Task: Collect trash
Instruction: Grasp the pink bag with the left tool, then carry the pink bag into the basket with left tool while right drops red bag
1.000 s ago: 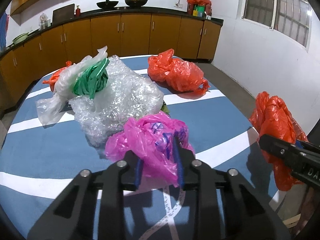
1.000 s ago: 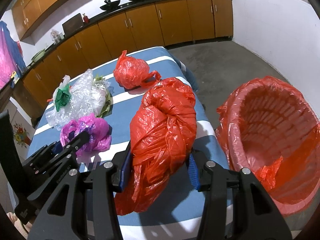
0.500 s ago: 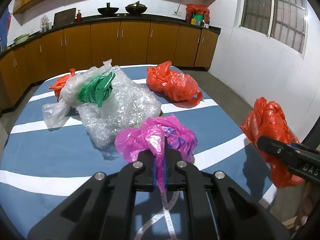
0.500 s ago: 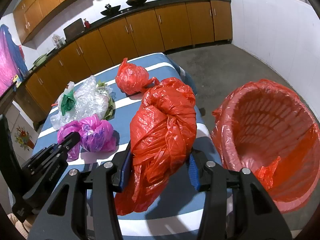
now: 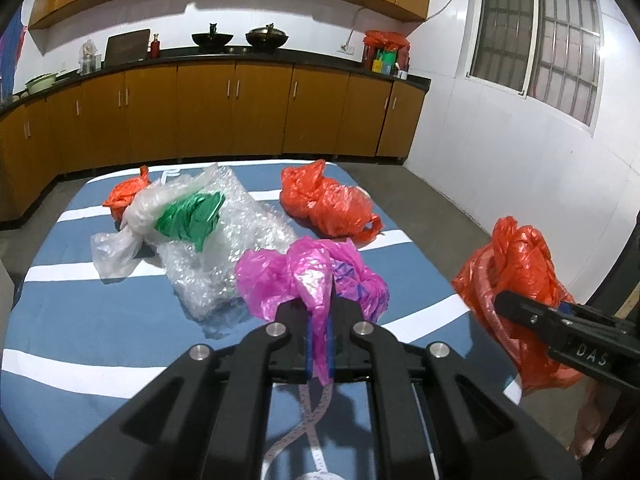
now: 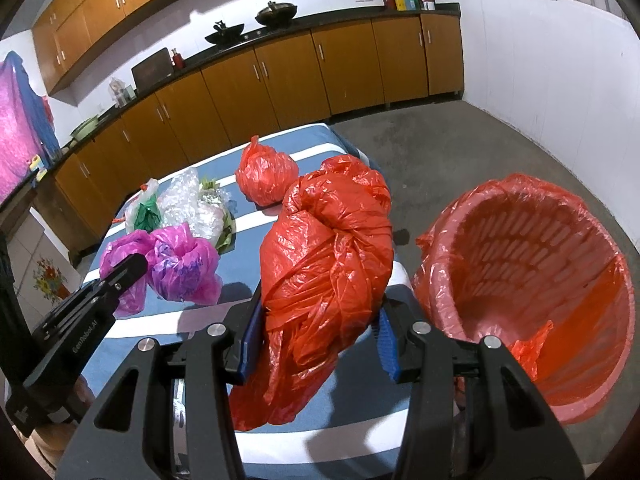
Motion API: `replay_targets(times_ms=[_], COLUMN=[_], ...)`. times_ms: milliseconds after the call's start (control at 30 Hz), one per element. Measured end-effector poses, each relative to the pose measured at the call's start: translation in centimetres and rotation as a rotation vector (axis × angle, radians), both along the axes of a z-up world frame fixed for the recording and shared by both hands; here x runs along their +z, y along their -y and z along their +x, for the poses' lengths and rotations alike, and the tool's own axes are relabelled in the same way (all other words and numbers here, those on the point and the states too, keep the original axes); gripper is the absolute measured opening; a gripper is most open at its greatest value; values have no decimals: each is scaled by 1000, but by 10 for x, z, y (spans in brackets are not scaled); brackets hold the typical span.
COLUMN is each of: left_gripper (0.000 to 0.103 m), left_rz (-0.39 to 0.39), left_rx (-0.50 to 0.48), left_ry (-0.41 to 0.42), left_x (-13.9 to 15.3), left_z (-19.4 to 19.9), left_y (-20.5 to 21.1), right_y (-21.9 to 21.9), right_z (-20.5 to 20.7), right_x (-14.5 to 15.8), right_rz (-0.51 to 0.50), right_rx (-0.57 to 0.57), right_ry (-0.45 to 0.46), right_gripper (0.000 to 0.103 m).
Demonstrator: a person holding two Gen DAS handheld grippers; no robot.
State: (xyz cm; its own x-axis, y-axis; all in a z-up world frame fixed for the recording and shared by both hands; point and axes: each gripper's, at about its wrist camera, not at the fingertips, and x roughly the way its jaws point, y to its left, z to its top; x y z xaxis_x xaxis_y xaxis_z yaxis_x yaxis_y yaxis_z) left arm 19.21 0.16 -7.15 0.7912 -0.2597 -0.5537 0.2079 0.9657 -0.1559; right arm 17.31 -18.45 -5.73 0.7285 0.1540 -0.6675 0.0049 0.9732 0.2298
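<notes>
My left gripper (image 5: 319, 326) is shut on a fold of the pink plastic bag (image 5: 316, 276), which hangs just above the blue striped table (image 5: 100, 320). The pink bag also shows in the right wrist view (image 6: 176, 264). My right gripper (image 6: 316, 344) is shut on a large knotted red bag (image 6: 328, 264) and holds it over the table's right edge, next to the red-lined trash basket (image 6: 532, 280) on the floor. That red bag also shows in the left wrist view (image 5: 516, 276).
On the table lie a bubble-wrap bundle (image 5: 224, 248) with a clear bag holding green plastic (image 5: 188, 216), a red bag (image 5: 328, 204) further back, and a small orange bag (image 5: 124, 196) at far left. Kitchen cabinets (image 5: 240, 112) run along the back wall.
My left gripper closed on the pink bag and lifted it slightly. My right gripper kept its hold on the red bag and rose a little beside the basket.
</notes>
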Motion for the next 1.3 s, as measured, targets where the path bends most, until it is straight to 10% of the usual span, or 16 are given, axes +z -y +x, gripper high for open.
replay_targets(times_ms=[1300], left_gripper=[5], left_rz=[-85], left_rx=[-371], left_ry=[91], left_x=[56], left_z=[-8], left_y=[167], right_y=[132], right_z=[-52], right_x=[14], right_rz=[-71], right_rx=[-297], right_ry=[42], right_gripper=[48])
